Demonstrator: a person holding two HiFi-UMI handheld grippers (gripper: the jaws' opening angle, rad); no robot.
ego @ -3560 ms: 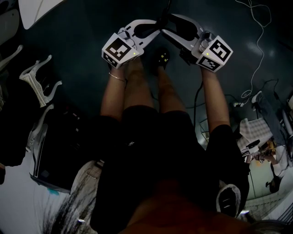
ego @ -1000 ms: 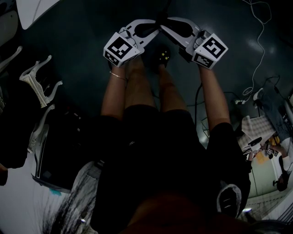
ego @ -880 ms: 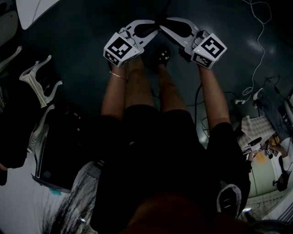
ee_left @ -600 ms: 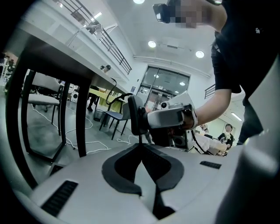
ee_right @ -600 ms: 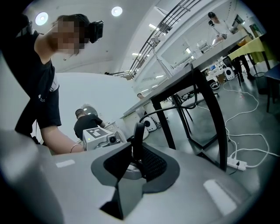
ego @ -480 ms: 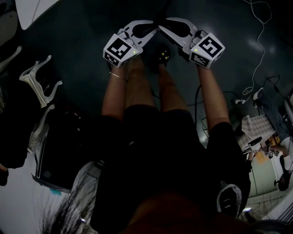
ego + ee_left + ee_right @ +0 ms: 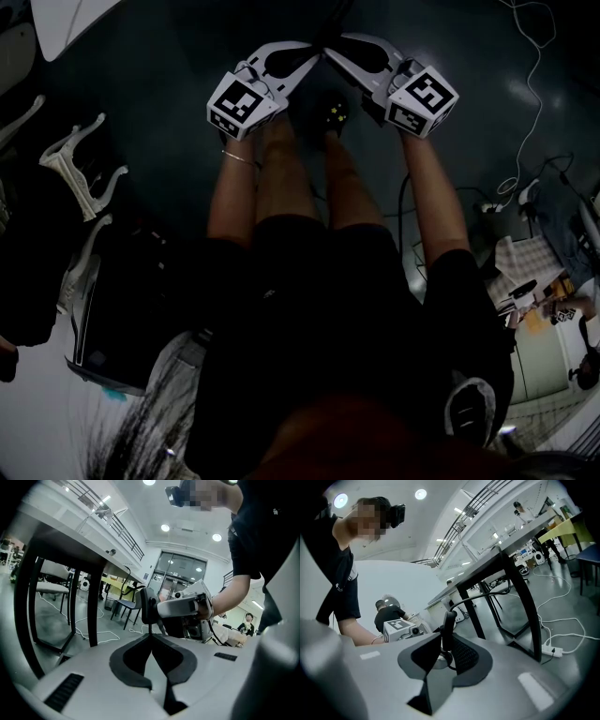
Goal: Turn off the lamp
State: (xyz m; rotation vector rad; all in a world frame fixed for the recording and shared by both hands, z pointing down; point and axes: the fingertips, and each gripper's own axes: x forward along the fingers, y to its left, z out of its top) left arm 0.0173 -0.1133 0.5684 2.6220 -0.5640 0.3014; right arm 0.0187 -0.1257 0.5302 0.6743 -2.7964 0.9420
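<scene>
At frame top, arms (image 7: pixel 436 202) outstretched, left gripper (image 7: pixel 150 637) pinching cord (image 7: pixel 150 628), right gripper (image 7: pixel 443 641) clamping switch (image 7: pixel 449 625), table leg (image 7: pixel 527 620) behind.

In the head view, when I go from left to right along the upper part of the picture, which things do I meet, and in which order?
white frame → left gripper → right gripper → white cable on the floor

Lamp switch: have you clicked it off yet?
Done: the switch is found. In hand: the right hand-held gripper grips the black switch; the left hand-held gripper pinches the cord beside it. Left: clicking it. Whether it's off already, I can't tell.
</scene>
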